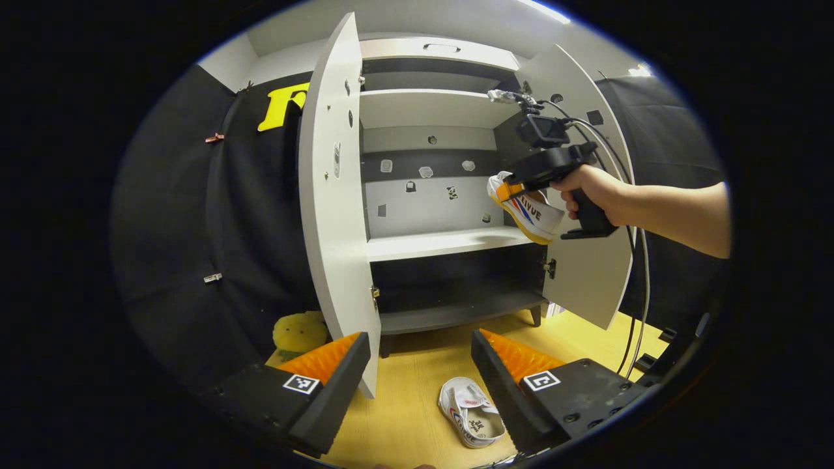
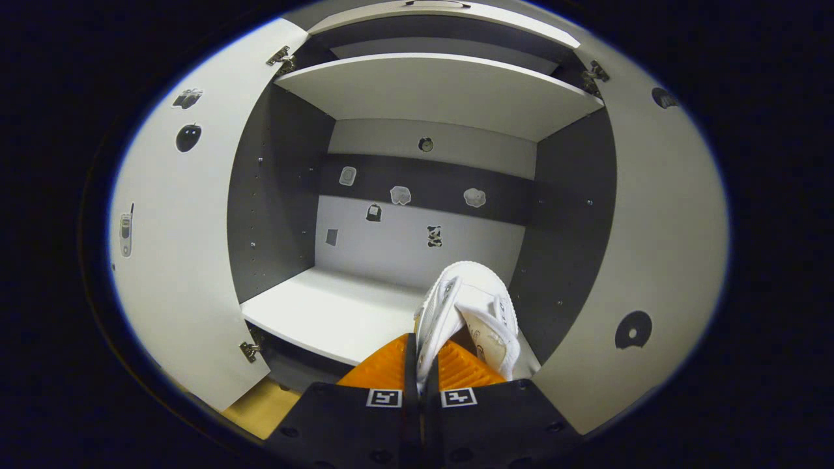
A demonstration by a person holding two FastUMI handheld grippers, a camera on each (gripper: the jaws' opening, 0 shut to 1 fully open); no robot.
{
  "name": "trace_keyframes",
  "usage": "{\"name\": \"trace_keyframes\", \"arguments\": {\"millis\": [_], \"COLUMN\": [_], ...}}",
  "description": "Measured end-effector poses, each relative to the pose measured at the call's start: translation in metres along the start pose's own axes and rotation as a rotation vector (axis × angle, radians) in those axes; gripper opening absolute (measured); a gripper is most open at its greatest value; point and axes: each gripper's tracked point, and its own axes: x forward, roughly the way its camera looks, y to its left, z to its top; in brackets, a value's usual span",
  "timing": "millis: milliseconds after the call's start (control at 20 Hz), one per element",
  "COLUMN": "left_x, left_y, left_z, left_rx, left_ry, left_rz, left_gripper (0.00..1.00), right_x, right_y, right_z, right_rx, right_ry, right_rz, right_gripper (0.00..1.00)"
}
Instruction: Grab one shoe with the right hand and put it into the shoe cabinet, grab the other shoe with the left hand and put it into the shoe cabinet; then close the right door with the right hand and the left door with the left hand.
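A white shoe cabinet stands with both doors open. In the left gripper view a hand holds my right gripper at the cabinet's right side, shut on a white shoe with striped sides, tilted above the middle shelf. In the right gripper view that shoe sticks up from between the closed fingers, over the right part of the white shelf. The other white shoe lies on the wooden floor in front of the cabinet. My left gripper hangs open above the floor, the shoe just right of its middle.
The left door swings out toward me; the right door stands open behind the hand. A yellow plush thing sits on the floor by the left door. Cables hang down at the right.
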Motion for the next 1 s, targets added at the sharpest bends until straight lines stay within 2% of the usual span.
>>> {"name": "trace_keyframes", "arguments": {"millis": [150,400,700,850,1000], "left_x": [0.0,0.004,0.008,0.009,0.006], "left_y": [0.006,0.019,0.019,0.018,0.023], "left_z": [0.003,0.03,0.059,0.056,0.053], "left_rx": [-0.022,-0.071,-0.156,-0.238,-0.263], "left_ry": [0.031,0.008,-0.027,-0.013,-0.005], "left_rz": [-0.001,0.028,0.029,0.046,0.084], "left_gripper": [0.97,0.97,0.97,0.96,0.95], "right_x": [0.042,0.107,0.165,0.181,0.193], "right_y": [-0.011,-0.017,-0.015,-0.006,0.003], "right_z": [0.003,-0.005,-0.026,-0.035,-0.053], "right_rx": [-0.064,-0.188,-0.128,-0.119,-0.086], "right_ry": [0.026,0.086,0.235,0.293,0.358], "right_rz": [-0.015,-0.014,-0.008,0.013,0.029], "right_gripper": [0.07,0.07,0.07,0.07,0.07]}}
